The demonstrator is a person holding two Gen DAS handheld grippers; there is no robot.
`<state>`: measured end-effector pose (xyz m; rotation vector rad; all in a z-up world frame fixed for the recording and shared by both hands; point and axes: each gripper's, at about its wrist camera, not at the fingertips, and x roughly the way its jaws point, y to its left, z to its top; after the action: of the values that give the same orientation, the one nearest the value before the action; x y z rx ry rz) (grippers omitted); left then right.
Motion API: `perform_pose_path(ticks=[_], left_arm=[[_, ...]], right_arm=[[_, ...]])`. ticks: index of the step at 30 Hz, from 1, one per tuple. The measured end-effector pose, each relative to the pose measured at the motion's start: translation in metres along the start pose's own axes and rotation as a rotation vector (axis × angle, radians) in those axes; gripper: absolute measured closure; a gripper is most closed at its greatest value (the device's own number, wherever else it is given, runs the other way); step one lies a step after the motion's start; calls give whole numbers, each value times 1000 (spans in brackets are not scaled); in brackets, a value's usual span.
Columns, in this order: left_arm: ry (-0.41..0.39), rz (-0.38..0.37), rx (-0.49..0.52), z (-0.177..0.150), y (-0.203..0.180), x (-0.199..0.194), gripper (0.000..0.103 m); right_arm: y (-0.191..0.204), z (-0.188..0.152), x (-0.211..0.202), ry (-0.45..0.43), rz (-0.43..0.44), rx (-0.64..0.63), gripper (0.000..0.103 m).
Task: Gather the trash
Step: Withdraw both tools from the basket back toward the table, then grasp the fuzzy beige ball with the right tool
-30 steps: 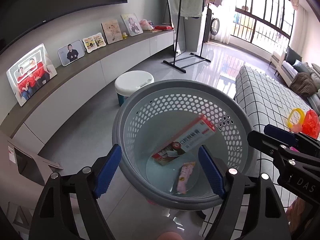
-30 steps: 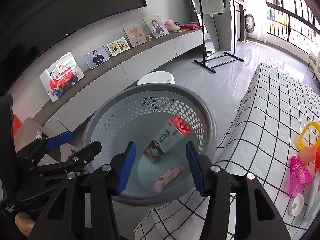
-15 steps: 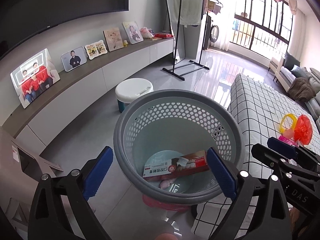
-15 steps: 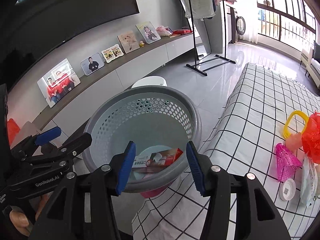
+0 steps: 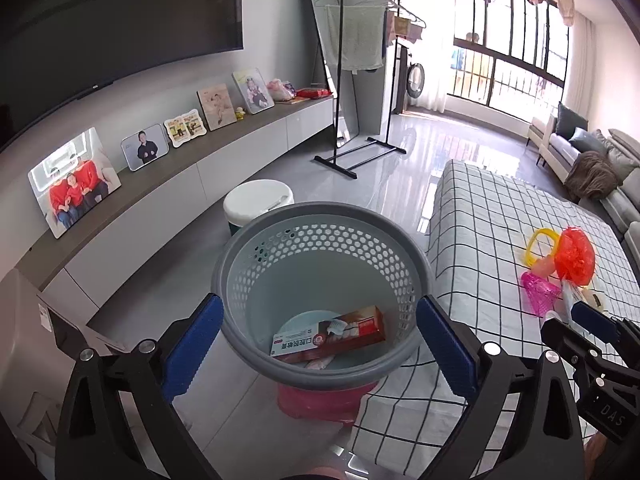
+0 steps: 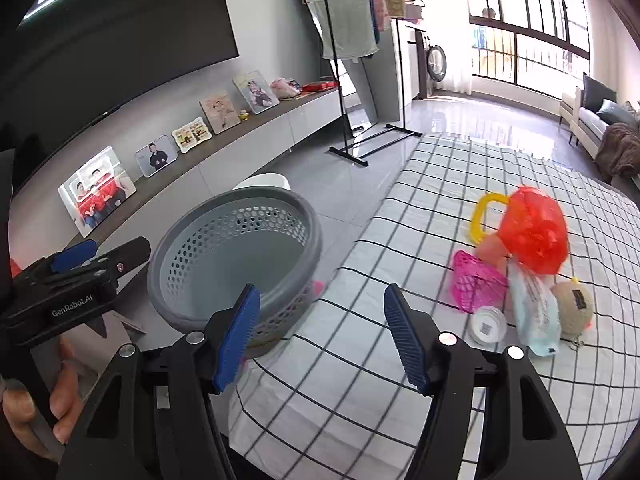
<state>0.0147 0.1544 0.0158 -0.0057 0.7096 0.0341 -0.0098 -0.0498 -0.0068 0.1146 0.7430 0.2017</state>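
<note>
A grey perforated basket [image 5: 320, 220] [image 6: 288, 200] stands on a pink stool beside the checked table. In it lie a red-and-white toothpaste box [image 5: 328, 338] and a pink wrapper [image 5: 318, 364]. My left gripper [image 5: 318, 350] is open and empty, its jaws either side of the basket's near rim. My right gripper [image 6: 322, 338] is open and empty above the table's near left edge. On the table lie a red plastic bag [image 6: 534, 234], a yellow ring [image 6: 486, 212], a pink shuttlecock [image 6: 476, 280], a white cap [image 6: 488, 325], a blue wipes packet [image 6: 534, 314] and a beige ball [image 6: 574, 306].
The checked table [image 6: 400, 208] fills the right side. A white-lidded bin [image 5: 258, 204] stands on the floor behind the basket. A low cabinet with photo frames [image 5: 144, 152] runs along the left wall. A clothes rack [image 5: 360, 60] stands further back.
The toothpaste box has dropped and now lies flat in the basket. Both grippers have drawn back from the basket. The right gripper has swung right, toward the items on the table.
</note>
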Motion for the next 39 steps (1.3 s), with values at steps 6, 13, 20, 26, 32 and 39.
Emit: perform_pose_path(ticks=[6, 13, 20, 26, 32, 39], left_arm=[[4, -57, 32, -5, -37, -15, 7], [19, -129, 53, -14, -84, -25, 7], [43, -167, 96, -23, -126, -28, 7], [42, -180, 140, -25, -156, -29, 7], [1, -175, 190, -21, -170, -34, 7], [1, -174, 224, -22, -187, -26, 7]], right_arm=[[-48, -24, -36, -15, -97, 51, 41], [-103, -50, -78, -27, -206, 105, 37], [-147, -63, -105, -63, -261, 149, 34], [-167, -63, -103, -73, -263, 159, 34], [-183, -61, -102, -111, -243, 189, 34], [-197, -57, -103, -137, -229, 212, 34]])
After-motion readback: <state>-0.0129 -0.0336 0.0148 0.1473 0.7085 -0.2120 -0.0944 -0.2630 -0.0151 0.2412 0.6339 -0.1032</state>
